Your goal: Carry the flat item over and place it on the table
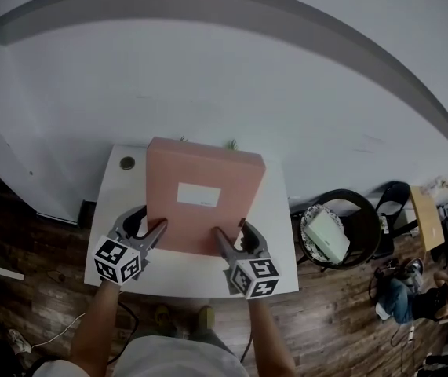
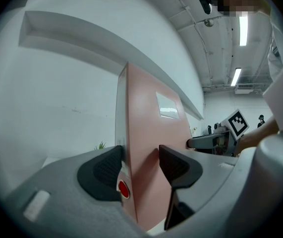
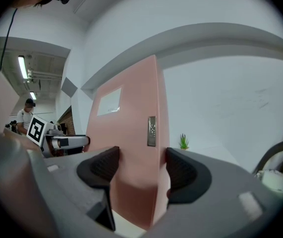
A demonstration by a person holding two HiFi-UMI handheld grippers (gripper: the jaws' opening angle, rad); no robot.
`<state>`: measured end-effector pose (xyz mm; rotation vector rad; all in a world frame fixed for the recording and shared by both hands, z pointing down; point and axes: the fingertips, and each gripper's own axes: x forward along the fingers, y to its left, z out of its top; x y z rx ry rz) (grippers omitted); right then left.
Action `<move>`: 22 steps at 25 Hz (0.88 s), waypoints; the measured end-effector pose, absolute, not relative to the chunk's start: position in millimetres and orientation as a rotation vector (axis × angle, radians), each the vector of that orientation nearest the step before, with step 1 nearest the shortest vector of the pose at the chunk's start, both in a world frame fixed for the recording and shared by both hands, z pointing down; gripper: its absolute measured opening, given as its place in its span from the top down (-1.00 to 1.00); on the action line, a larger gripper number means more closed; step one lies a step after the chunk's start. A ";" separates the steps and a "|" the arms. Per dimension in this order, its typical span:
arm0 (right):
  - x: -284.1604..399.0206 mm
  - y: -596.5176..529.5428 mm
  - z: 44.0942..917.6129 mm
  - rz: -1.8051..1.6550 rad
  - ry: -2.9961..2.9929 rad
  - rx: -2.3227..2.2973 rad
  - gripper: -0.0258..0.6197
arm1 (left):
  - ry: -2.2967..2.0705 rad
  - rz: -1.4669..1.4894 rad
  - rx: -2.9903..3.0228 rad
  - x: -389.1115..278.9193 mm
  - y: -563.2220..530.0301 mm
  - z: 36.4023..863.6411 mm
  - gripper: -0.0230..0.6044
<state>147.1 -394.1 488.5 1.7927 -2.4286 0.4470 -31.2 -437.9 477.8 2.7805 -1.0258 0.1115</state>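
I'm gripping the pink flat box (image 1: 222, 181) with both tools: the left gripper (image 1: 151, 225) is clamping its near-left corner and the right gripper (image 1: 230, 239) its near-right corner, jaws narrowed onto the thin edge with pads pressing both faces. The box is hanging over the middle of the white table (image 1: 277, 225), label up, long axis running from me toward the table's far edge. Both grippers are working at the table's near side, neither nearer. I'm judging both must drop together; can't tell if the far edge is touching the table yet
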 end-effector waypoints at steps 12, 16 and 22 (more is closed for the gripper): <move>151.3 -405.5 504.4 0.485 -2.461 1.738 0.01 | -1.085 0.137 2.739 -28.9 -442.2 491.3 0.16; 152.4 -406.1 515.0 0.525 -2.451 1.731 0.01 | -1.083 0.162 2.719 -27.6 -442.9 500.7 0.16; 153.7 -405.4 534.8 0.578 -2.431 1.710 0.01 | -1.072 0.199 2.674 -26.5 -441.4 522.0 0.16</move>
